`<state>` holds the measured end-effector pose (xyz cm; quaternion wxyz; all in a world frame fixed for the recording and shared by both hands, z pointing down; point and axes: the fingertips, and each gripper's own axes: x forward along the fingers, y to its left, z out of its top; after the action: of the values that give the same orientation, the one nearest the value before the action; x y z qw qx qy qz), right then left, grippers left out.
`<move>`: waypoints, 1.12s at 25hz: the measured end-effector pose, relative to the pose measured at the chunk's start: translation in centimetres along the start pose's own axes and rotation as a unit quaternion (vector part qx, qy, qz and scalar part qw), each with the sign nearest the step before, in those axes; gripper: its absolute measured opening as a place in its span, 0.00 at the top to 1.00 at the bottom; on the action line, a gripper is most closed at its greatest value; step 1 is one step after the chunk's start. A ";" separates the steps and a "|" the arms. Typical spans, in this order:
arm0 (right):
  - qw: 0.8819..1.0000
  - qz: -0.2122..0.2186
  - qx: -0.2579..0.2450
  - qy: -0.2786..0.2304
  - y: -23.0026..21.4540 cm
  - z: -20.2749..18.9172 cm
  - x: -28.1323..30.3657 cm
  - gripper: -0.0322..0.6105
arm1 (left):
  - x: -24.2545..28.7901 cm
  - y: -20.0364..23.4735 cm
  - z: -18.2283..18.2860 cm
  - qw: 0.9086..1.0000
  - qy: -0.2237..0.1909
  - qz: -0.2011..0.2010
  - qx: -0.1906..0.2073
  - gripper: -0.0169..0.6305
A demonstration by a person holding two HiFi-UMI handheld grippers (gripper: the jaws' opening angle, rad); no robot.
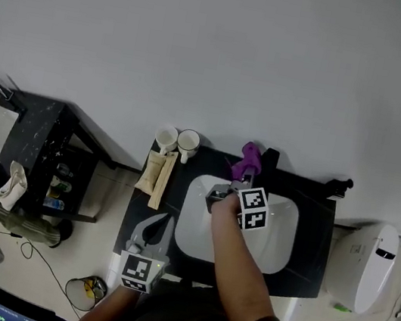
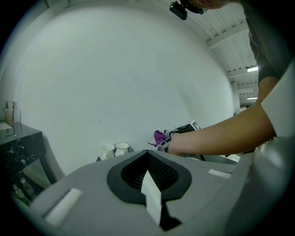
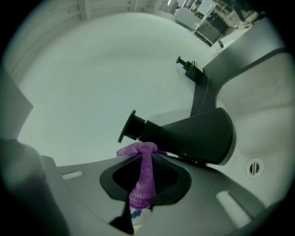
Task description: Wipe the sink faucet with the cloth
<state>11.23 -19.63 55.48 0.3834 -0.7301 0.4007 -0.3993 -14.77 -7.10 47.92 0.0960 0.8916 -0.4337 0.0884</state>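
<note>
The black faucet (image 3: 184, 136) lies across the right gripper view, its knob end toward the wall. My right gripper (image 3: 144, 159) is shut on the purple cloth (image 3: 144, 177), and the cloth's bunched top presses against the faucet's side. In the head view the right gripper (image 1: 221, 195) reaches over the white sink (image 1: 277, 246), with the cloth (image 1: 248, 159) at the faucet at the basin's back edge. My left gripper (image 1: 162, 224) hovers over the counter's front left, shut and holding nothing. The left gripper view shows its jaws (image 2: 150, 161) closed together, with the person's right arm (image 2: 221, 138) beyond.
Two white cups (image 1: 177, 140) and a tan packet (image 1: 156, 175) sit on the black counter (image 1: 310, 237) left of the basin. A black shelf unit (image 1: 39, 158) stands at the far left and a white toilet (image 1: 367, 262) at the right. The sink's overflow hole (image 3: 255, 168) is near the faucet.
</note>
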 end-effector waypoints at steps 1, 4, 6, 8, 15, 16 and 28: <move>1.000 -0.002 0.004 -0.006 0.0 0.3 0.1 0.86 | 0.0 0.0 0.0 1.000 0.000 -0.001 -0.001 0.95; 1.000 -0.002 0.021 -0.015 0.0 0.5 0.3 0.86 | 0.0 0.4 0.2 1.000 -0.001 -0.003 0.001 0.95; 1.000 0.000 0.026 -0.017 -0.3 0.6 0.4 0.86 | -0.1 0.5 0.4 1.000 -0.004 -0.005 0.002 0.95; 1.000 0.001 0.022 -0.018 -0.5 0.6 0.5 0.86 | -0.2 0.3 0.9 1.000 -0.009 -0.008 0.003 0.95; 0.998 -0.026 0.044 -0.023 -1.8 0.0 1.1 0.86 | -0.5 0.2 0.6 1.000 -0.005 -0.010 0.003 0.95; 0.998 -0.036 0.050 -0.023 -2.3 -0.2 1.1 0.86 | -0.6 0.3 0.6 1.000 -0.004 -0.009 0.003 0.95; 0.996 -0.071 0.047 -0.015 -9.6 -1.1 2.0 0.86 | -0.6 2.3 -0.1 1.000 0.011 0.014 0.008 0.95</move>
<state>13.62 -17.97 64.93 0.3943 -0.7436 0.3232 -0.4327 -16.94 -8.07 48.06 0.0926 0.8850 -0.4445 0.1026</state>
